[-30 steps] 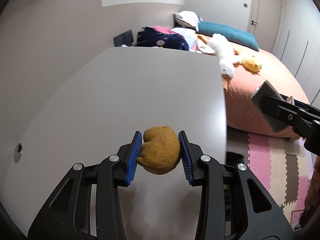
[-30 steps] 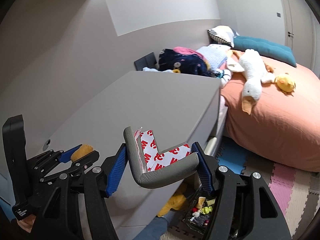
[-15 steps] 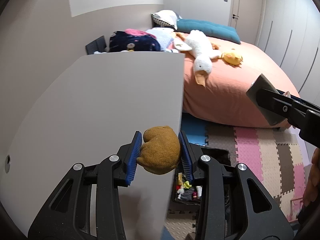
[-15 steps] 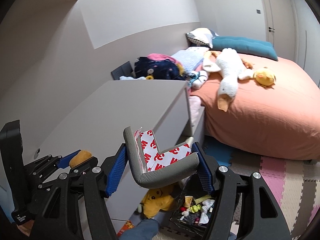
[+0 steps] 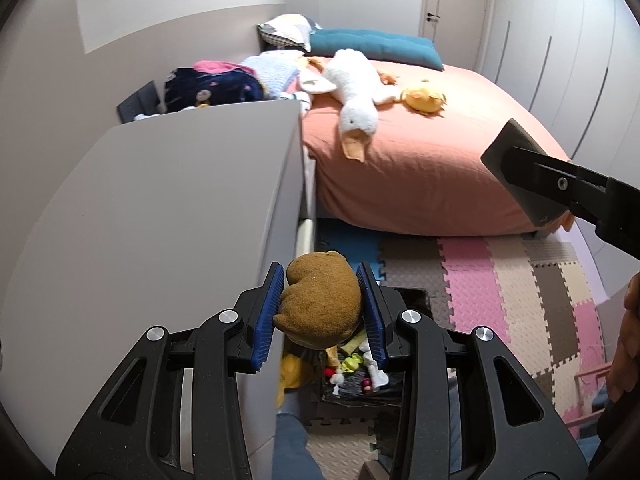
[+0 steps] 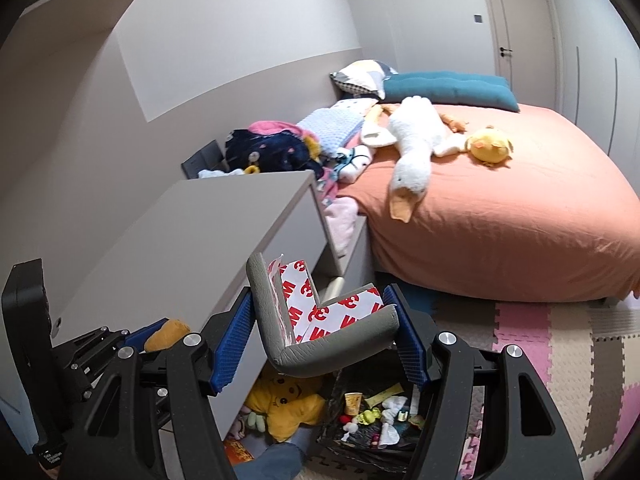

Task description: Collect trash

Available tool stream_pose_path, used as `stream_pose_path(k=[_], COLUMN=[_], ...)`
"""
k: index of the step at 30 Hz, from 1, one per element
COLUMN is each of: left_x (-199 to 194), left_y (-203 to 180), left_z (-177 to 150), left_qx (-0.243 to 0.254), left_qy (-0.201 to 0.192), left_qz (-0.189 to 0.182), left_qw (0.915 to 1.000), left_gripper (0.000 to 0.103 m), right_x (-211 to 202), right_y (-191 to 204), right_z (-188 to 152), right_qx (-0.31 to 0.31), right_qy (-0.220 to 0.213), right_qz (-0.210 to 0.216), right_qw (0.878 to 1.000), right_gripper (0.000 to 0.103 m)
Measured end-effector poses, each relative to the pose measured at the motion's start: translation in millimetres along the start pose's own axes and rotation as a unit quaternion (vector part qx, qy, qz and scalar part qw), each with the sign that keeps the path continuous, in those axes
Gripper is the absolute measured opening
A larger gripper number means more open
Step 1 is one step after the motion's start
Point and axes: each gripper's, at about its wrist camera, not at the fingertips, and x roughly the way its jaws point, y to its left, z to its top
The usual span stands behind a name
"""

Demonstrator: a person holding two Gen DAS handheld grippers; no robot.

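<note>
Above the black trash bin [image 6: 372,420] on the floor mat:

- Left tongs [image 5: 320,308], narrow, pads pressed on a brown fuzzy lump [image 5: 320,300]; carried over the bin, apparently for dropping.
- Right tongs [image 6: 322,332], wider, clamped across a grey L-shaped corner guard [image 6: 320,354], its printed adhesive backing facing up.
- Bin already holds small litter, just beside the grey surface [image 5: 160,208].

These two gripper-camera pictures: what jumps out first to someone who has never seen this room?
First, the loads in the jaws: the left gripper clamps a fuzzy brown lump, and the right gripper clamps a grey L-shaped foam corner guard with red-printed white backing. Behind them a long white plush goose sprawls on the salmon-pink bed. Below, a black bin of small trash stands on the foam floor mats.
</note>
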Motion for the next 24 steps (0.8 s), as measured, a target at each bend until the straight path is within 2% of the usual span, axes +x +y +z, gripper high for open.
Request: stream_pose_path(k=[12,13,14,15,16,18,24], left_x=[14.2,17.3,19.9,22.3,21.5,22.4,22.2], left_y=[-47.8,-50.7,-52.6,-54.4,-54.6,-53.2,-31.9], left_z=[9.4,9.8,10.0,10.4,10.3,10.2,12.0], left_qx=[0.037,0.039,0.041,0.041,0.04,0.041,0.004], left_qy=[0.015,0.02,0.026,0.028,0.017,0.017,0.023], left_qz=[-0.05,-0.055,-0.055,-0.048,-0.034,-0.023,-0.024], left_qw=[0.9979,0.9975,0.9973,0.9976,0.9985,0.9987,0.9994], left_gripper=[0.038,0.046,0.077,0.095,0.097,0.097,0.097], right_x=[-8.8,-7.5,-5.1,-2.4,-1.9,-1.4,2.1], right_y=[-45.4,-47.6,-48.4,-50.2,-51.7,-51.6,-50.1], right_z=[6.8,8.2,9.9,12.2,14.0,16.0,15.6], right_qx=[0.029,0.028,0.027,0.025,0.024,0.016,0.016], right_qy=[-0.007,-0.004,0.0,0.004,0.001,-0.004,-0.002], right_qz=[-0.03,-0.029,-0.028,-0.036,-0.042,-0.044,-0.038], right_qw=[0.999,0.999,0.999,0.999,0.999,0.999,0.999], right_gripper=[0.068,0.07,0.075,0.08,0.085,0.085,0.086])
